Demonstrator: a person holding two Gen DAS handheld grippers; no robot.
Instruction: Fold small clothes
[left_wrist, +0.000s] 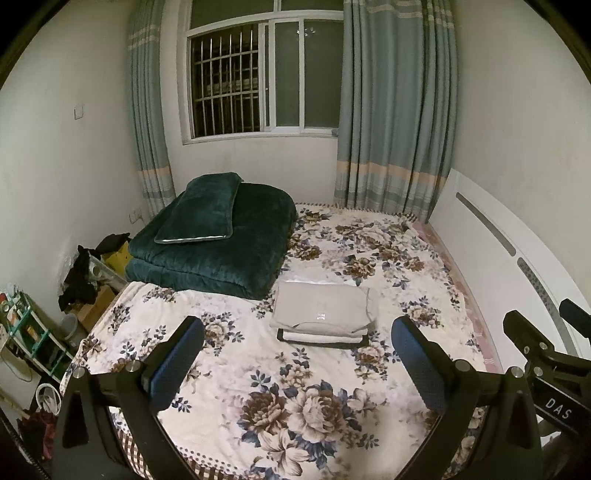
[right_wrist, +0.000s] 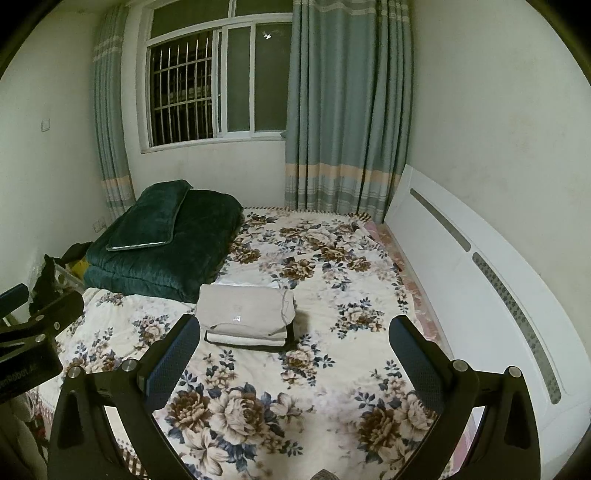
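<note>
A stack of folded small clothes (left_wrist: 323, 314) lies on the floral bed sheet (left_wrist: 280, 398), a beige piece on top, a white and a dark one beneath. It also shows in the right wrist view (right_wrist: 245, 315). My left gripper (left_wrist: 297, 343) is open and empty, held above the near part of the bed, short of the stack. My right gripper (right_wrist: 295, 341) is open and empty, also short of the stack and to its right. The right gripper shows at the right edge of the left wrist view (left_wrist: 546, 347).
A folded dark green quilt (left_wrist: 218, 243) with a pillow (left_wrist: 201, 208) on it lies at the bed's far left. A white headboard (right_wrist: 480, 266) runs along the right. Curtains (left_wrist: 391, 110) and a barred window are behind. Clutter and a shelf (left_wrist: 33, 339) stand left of the bed.
</note>
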